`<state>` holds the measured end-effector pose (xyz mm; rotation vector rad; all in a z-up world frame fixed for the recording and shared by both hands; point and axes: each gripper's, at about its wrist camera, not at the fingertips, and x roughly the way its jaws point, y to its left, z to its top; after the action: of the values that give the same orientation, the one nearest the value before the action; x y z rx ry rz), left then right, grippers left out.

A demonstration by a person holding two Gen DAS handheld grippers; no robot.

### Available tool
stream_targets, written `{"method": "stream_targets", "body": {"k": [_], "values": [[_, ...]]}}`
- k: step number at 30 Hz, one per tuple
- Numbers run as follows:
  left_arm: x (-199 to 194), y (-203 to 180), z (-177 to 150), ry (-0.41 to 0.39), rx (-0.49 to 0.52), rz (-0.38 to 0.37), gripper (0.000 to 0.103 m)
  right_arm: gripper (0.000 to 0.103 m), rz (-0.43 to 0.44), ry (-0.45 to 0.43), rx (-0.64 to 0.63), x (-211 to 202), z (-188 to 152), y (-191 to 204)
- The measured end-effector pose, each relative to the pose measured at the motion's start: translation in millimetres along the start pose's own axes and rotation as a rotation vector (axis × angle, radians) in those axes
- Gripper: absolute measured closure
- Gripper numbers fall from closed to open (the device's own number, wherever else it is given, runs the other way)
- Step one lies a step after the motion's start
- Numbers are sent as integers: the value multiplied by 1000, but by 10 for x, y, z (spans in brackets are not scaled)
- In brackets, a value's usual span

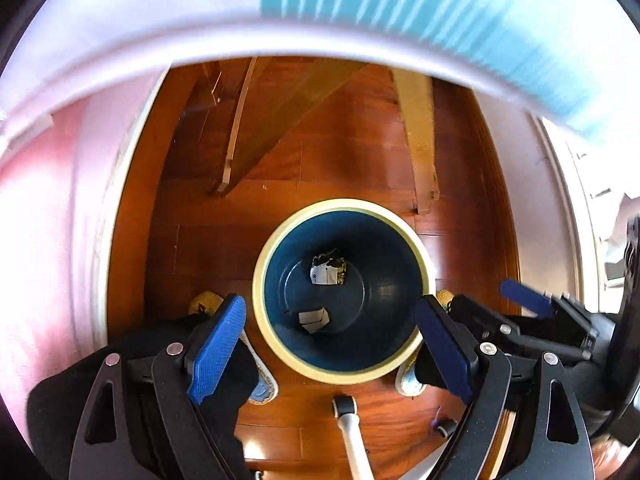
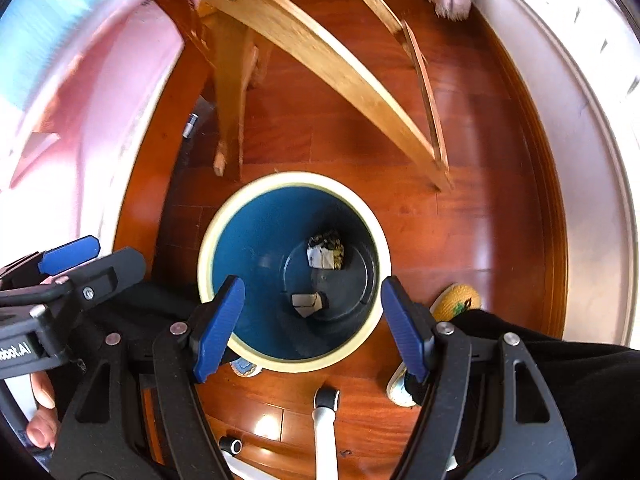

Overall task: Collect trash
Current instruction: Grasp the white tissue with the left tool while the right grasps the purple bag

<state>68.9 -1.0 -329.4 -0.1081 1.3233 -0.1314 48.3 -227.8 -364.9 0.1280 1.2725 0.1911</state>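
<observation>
Directly above a trash bin, both grippers spread wide and holding nothing.

Left gripper (image 1: 336,344) with blue pads (image 1: 218,350) far apart, framing the bin (image 1: 404,364) from 9 and 3 o'clock; right gripper (image 2: 312,326) likewise gaping, its pads (image 2: 218,328) straddling the bin (image 2: 240,348) rim. Down in the dark-blue bin bottom, two bits of trash: a crumpled printed wrapper (image 1: 329,269) toward 12 o'clock and a small white folded paper (image 1: 314,319) toward 6 o'clock, apart from each other. Around the bin, red-brown wood floor (image 1: 352,152); wooden furniture legs (image 2: 304,48) toward 12 o'clock; a yellow slipper (image 2: 456,300) at 3 o'clock in the right view; a white pole with black tip (image 1: 346,412) at 6 o'clock.
</observation>
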Motion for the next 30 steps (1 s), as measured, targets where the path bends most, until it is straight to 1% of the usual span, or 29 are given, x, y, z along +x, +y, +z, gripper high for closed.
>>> {"method": "stream_targets", "body": {"k": [3,6,10,14,18,22,25,27,28,30], "values": [[-324,-36,-102,-25,45,-6,15,35,32,-52,-51,-308,17,91],[-739,-89,-186,-74,111,-4,15,35,65,-112,-89,-665,31,173],[-1360,-156,-184,-169,199,28,15,35,91,-204,-136,-1198,55,261],[-1962,-213,-48,-278,220,65,15,35,81,-319,-175,-1768,106,348],[-2488,-260,167,-369,227,60,15,35,78,-422,-191,-2317,221,395],[-2920,-243,435,-415,221,43,15,35,63,-505,-209,-2823,418,438],[-3196,-265,685,-441,222,34,15,35,11,-531,-199,-3122,693,448],[-3328,-269,848,-464,231,40,15,35,8,-533,-195,-3309,940,438],[-3371,-268,976,-469,233,47,15,35,2,-538,-191,-3353,1066,421],[-3471,-236,1201,-471,228,34,15,35,-24,-549,-175,-3448,1358,404]]}}
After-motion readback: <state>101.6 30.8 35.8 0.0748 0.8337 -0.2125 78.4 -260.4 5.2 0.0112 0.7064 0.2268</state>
